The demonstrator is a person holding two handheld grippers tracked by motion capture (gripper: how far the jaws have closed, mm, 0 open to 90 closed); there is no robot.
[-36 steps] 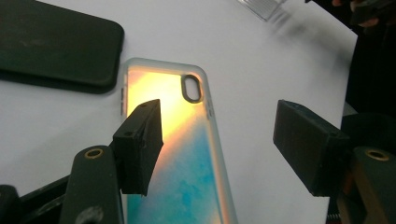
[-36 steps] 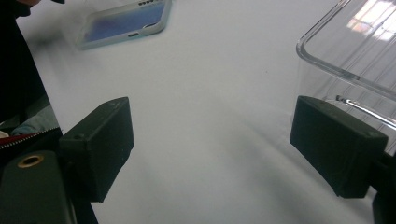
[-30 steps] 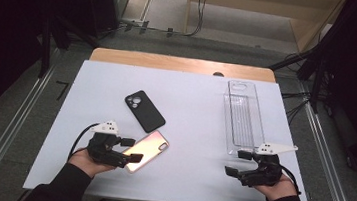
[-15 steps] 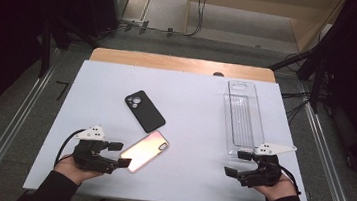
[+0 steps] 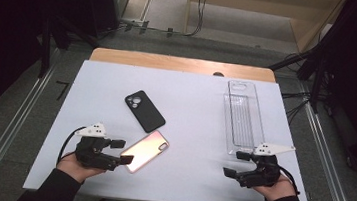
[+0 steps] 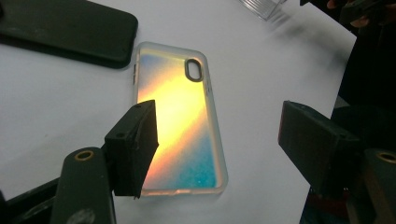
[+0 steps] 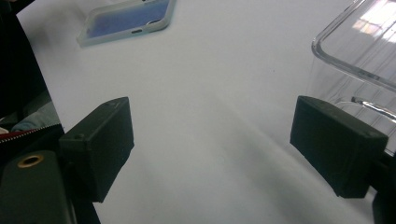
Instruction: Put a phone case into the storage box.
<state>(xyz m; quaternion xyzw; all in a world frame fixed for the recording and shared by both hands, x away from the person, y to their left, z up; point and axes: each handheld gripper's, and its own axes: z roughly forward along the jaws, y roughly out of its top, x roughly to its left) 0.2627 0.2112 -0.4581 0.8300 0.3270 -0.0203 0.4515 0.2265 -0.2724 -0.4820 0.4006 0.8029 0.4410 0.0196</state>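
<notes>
A: How does the left gripper [image 5: 123, 152] stand?
B: Jaws spread, the iridescent translucent phone case [image 6: 180, 116] lying flat partly between them, unpinched.
A: And the right gripper [image 5: 236, 164]?
B: Spread over bare table, the clear plastic tray [image 5: 242, 118] just beyond.

On the table [image 5: 192, 92], the clear case [image 5: 145, 151] lies just ahead of the left claw [image 5: 122, 152], its near end between the spread jaws. The black case [image 5: 144, 111] lies beyond it. The tray [image 5: 241, 116] sits just behind the right claw [image 5: 234, 163].
</notes>
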